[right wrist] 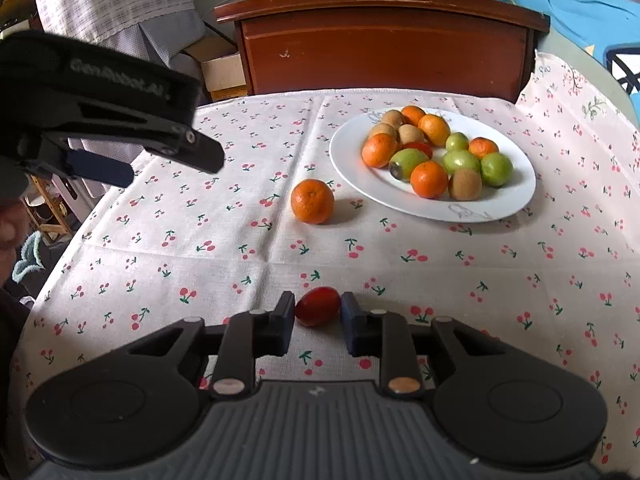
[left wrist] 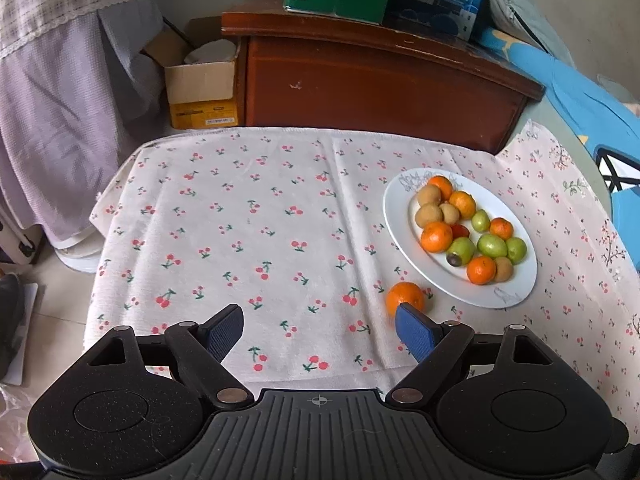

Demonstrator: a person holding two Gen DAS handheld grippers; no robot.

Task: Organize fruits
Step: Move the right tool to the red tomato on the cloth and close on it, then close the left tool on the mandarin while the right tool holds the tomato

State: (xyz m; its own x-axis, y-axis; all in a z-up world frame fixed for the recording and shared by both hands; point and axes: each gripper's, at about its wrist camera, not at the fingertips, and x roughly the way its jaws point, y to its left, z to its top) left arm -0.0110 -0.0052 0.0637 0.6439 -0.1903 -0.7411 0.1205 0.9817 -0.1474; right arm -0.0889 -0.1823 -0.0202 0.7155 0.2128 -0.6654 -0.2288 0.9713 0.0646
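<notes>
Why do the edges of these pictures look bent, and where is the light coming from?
Both views are fisheye: in the left wrist view the cabinet top bows and the corners go dark. In the right wrist view the loose tangerine casts a soft shadow to its right, so the light seems to come from the left; the white plate shows no harsh glare, and the left gripper looks soft.

The right tongs [right wrist: 318, 312] point down at a slant, low over the desk [right wrist: 400, 264]. Their two pads are squeezed onto a small red fruit [right wrist: 317, 306], one on each side. The left tongs [left wrist: 320, 334] also slant down, higher up. Their pads stand wide apart with nothing between them.
</notes>
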